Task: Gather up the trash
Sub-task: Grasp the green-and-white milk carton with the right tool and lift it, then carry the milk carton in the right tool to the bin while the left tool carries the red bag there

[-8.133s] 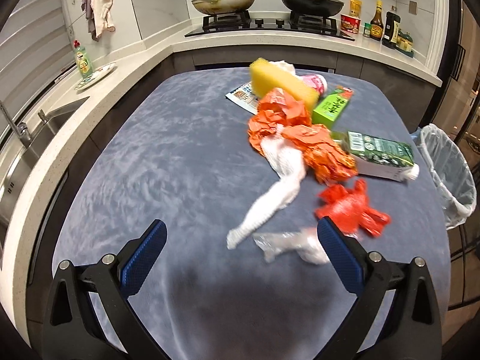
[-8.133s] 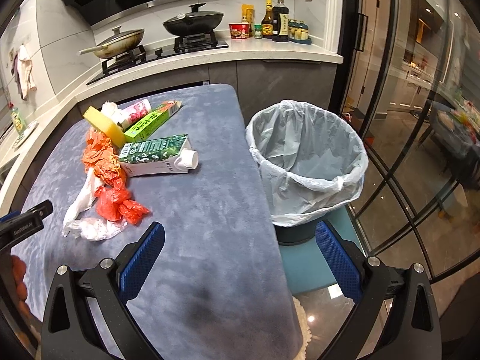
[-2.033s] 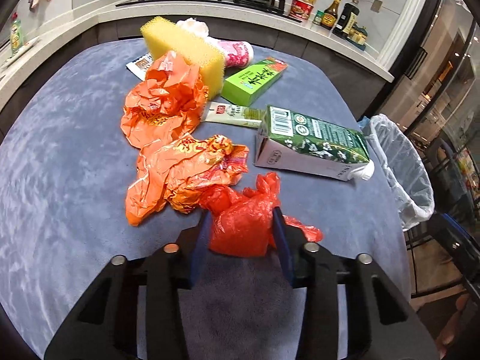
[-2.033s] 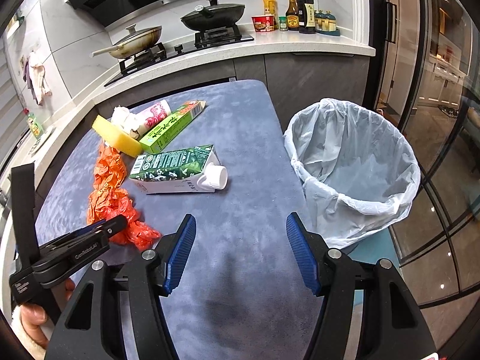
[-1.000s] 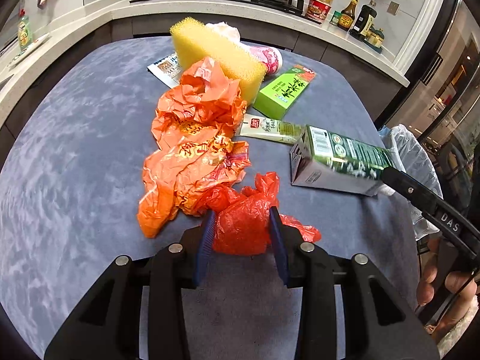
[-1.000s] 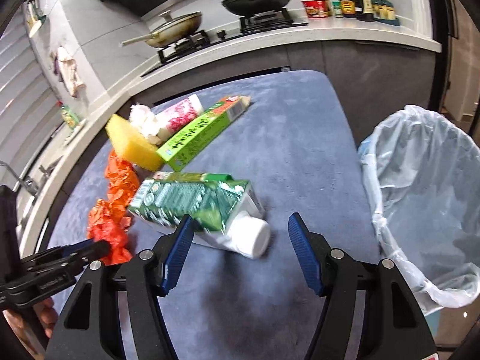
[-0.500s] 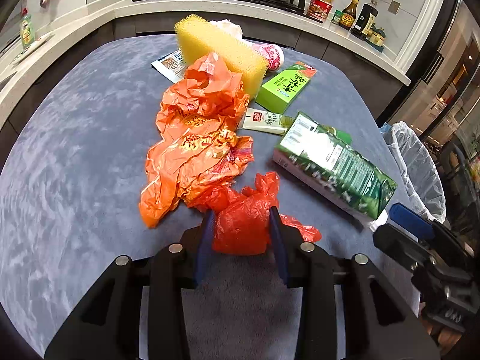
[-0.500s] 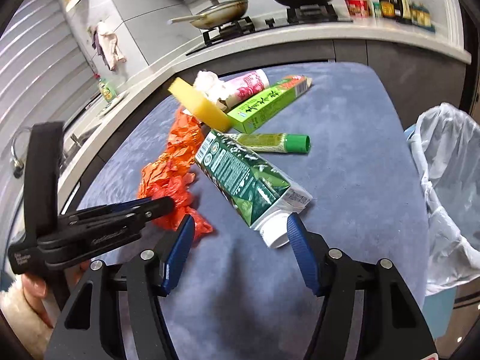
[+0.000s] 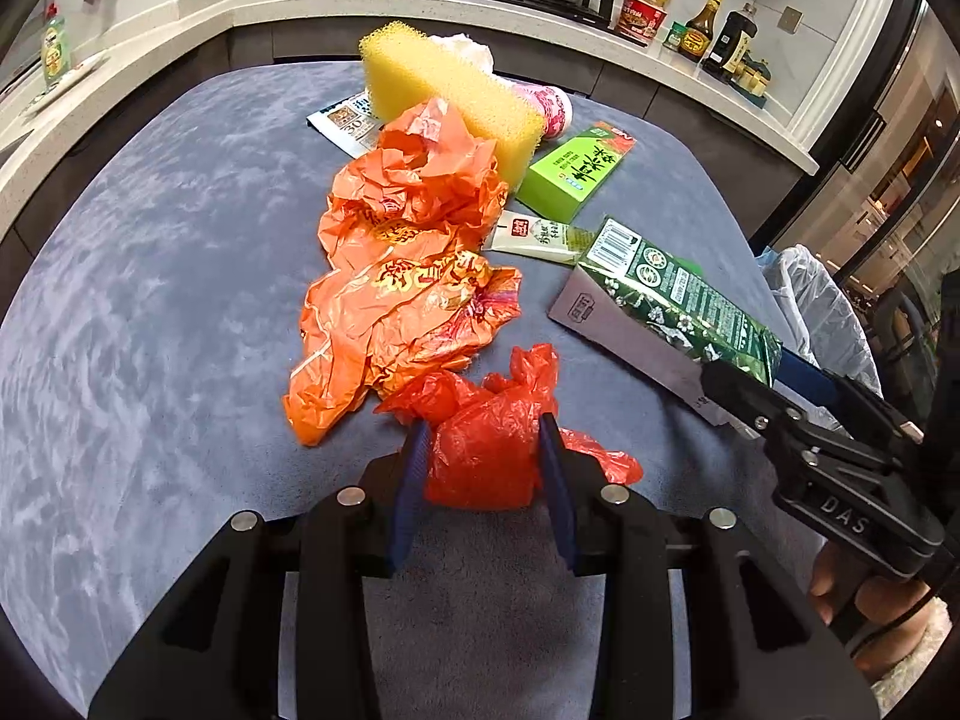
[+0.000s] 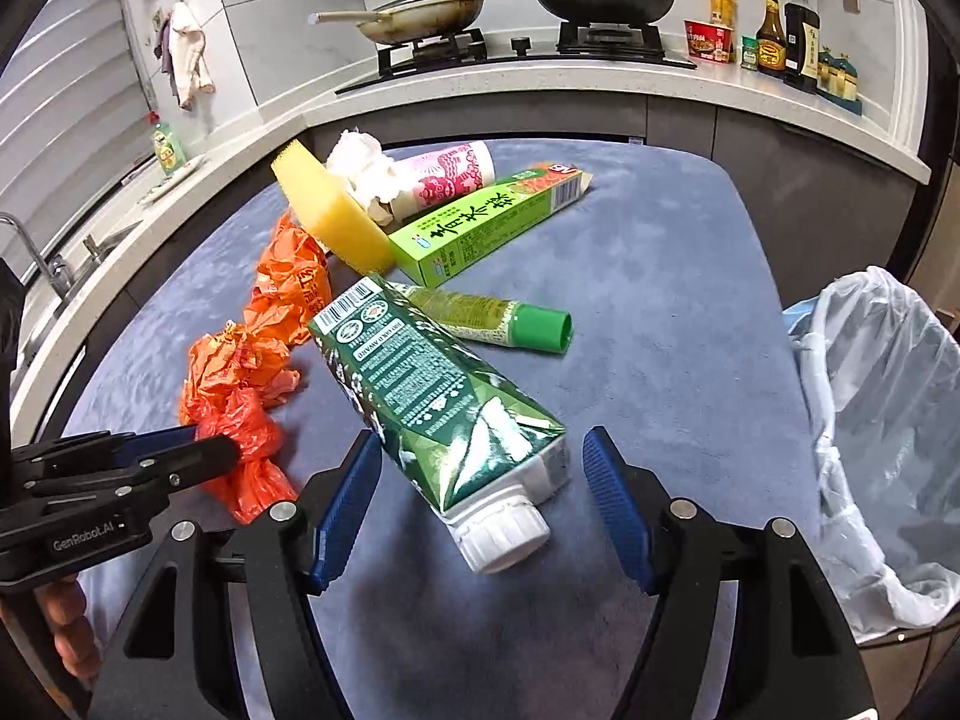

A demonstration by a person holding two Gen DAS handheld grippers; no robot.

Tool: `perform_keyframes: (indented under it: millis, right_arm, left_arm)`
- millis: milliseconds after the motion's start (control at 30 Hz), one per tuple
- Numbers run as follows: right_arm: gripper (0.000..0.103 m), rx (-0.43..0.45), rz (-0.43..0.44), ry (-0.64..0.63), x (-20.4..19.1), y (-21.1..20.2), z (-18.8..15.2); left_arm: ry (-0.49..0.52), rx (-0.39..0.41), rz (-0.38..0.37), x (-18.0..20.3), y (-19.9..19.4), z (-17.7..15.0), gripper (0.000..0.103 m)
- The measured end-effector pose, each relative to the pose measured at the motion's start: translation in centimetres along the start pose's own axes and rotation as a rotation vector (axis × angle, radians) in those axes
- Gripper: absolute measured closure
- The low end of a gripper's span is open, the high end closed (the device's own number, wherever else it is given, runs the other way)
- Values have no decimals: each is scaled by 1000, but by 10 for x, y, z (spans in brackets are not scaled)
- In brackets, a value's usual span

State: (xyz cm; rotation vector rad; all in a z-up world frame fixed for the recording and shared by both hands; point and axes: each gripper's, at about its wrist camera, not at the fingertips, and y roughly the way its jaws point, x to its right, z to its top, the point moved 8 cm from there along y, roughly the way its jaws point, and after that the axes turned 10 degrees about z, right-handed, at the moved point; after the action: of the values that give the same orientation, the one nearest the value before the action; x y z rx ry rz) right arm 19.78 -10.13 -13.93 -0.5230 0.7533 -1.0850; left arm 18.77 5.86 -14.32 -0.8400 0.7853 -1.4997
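My left gripper point(image 9: 483, 462) is shut on a red plastic bag point(image 9: 480, 450) that rests on the blue-grey table point(image 9: 150, 252). The bag also shows in the right wrist view point(image 10: 246, 438). My right gripper point(image 10: 480, 480) is open, its fingers on either side of the cap end of a green milk carton point(image 10: 432, 396) lying on the table. The carton point(image 9: 672, 306) and the right gripper point(image 9: 780, 384) show in the left wrist view. Orange bags point(image 9: 408, 264), a yellow sponge point(image 9: 450, 96), a green box point(image 10: 486, 222) and a green tube point(image 10: 492, 324) lie behind.
A bin with a clear liner point(image 10: 876, 420) stands off the table's right edge. A pink cup point(image 10: 450, 177), crumpled tissue point(image 10: 360, 168) and a leaflet point(image 9: 348, 126) lie at the far side. A stove with pans point(image 10: 510, 18) and bottles point(image 10: 780, 36) are on the counter behind.
My right gripper has moved in closer around the carton's cap end. My left gripper stays shut on the red bag, nearly still.
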Motion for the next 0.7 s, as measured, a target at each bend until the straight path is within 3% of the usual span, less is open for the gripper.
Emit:
perform_keyframes:
  millis: [333, 700]
  right_arm:
    - [43, 5, 31, -20, -13, -4, -1]
    - [48, 83, -45, 122, -1, -71, -21]
  left_arm:
    - [2, 12, -12, 4, -6, 3, 69]
    - [40, 55, -56, 29, -37, 0, 69]
